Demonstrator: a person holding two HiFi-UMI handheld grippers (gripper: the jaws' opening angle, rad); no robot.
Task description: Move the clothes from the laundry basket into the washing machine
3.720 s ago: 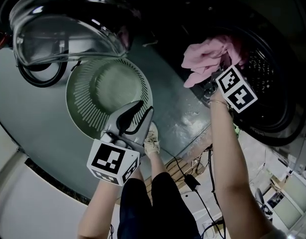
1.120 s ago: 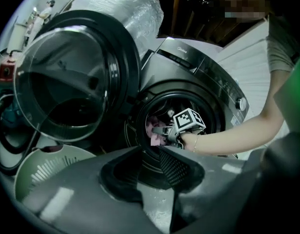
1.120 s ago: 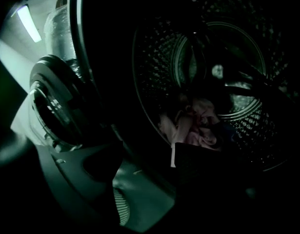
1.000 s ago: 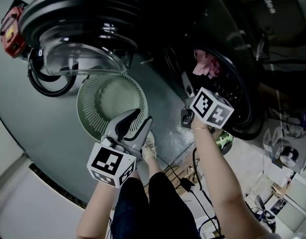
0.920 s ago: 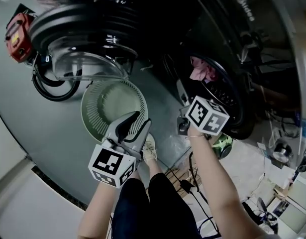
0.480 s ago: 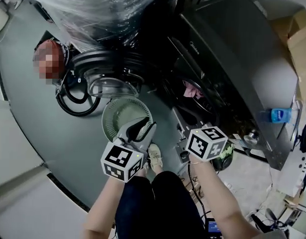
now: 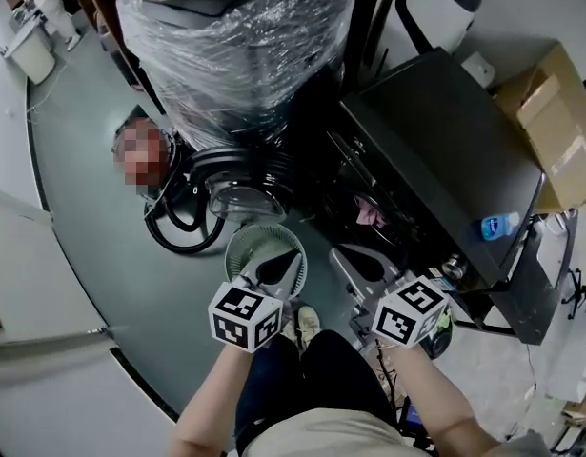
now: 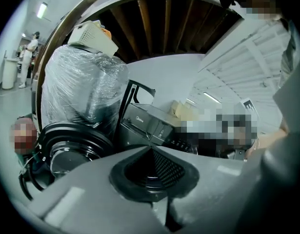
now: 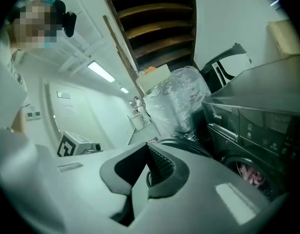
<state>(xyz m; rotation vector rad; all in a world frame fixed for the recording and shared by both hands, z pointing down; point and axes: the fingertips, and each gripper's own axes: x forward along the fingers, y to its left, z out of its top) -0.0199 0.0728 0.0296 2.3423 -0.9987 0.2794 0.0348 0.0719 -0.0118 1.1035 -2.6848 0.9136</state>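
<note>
Lying in washing machine (image 7: 435, 150), clothes (image 7: 372, 214), beyond left tongs (image 7: 294, 254) and right tongs (image 7: 339, 253).

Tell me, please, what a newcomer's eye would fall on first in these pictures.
The big plastic-wrapped bundle at the top of the head view stands out first, with the dark washing machine to its right, a pink cloth showing in its drum. Lower down, the green basket looks empty just ahead of the left gripper.

Our right gripper (image 9: 148, 152) shows its grey jaws pressed together, nothing between them. At far right, pink clothes (image 9: 250, 173) lie inside the dark front-loading washing machine (image 9: 247, 126). A plastic-wrapped bulky stack (image 9: 176, 101) stands farther left.
</note>
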